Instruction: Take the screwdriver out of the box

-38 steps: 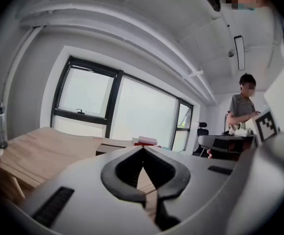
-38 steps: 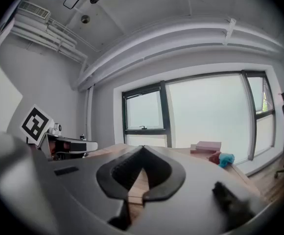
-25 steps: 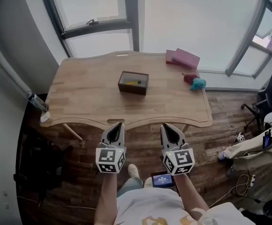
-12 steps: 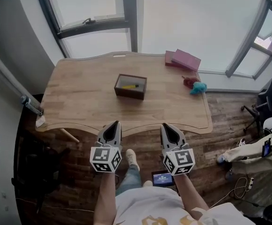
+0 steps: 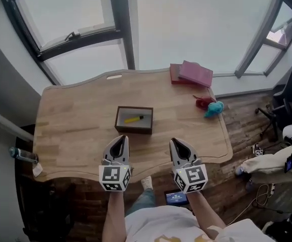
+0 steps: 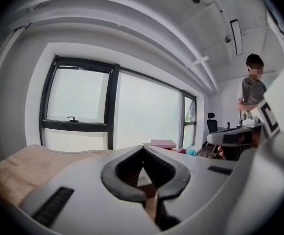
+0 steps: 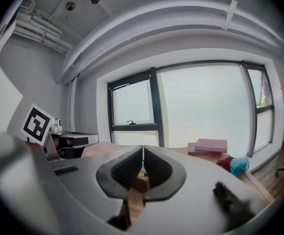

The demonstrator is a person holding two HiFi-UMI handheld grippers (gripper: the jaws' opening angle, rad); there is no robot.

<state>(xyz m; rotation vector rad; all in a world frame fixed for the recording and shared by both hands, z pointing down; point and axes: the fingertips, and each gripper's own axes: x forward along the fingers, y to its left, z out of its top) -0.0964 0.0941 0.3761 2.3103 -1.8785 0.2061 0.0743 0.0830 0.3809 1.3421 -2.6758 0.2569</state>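
Observation:
A small dark brown box (image 5: 134, 120) stands open-topped near the middle of the wooden table (image 5: 70, 120). A yellow-handled screwdriver (image 5: 134, 119) lies inside it. My left gripper (image 5: 119, 141) hovers over the table's near edge, just short of the box, its jaws shut and empty. To its right, my right gripper (image 5: 178, 143) is level with it, also shut with nothing held. In the left gripper view the left gripper (image 6: 143, 148) shows its tips touching; the right gripper (image 7: 142, 147) looks the same in the right gripper view, where a corner of the box (image 7: 141, 182) peeks through.
Two pink books (image 5: 191, 73) are stacked at the table's far right corner. A dark red thing (image 5: 203, 102) and a teal fluffy thing (image 5: 214, 109) lie near the right edge. Windows run behind the table. A person (image 6: 251, 89) stands off to the right.
Both grippers have moved forward from over the floor to above the table's near edge. The table and box now sit closer and lower in the head view. Both stayed shut.

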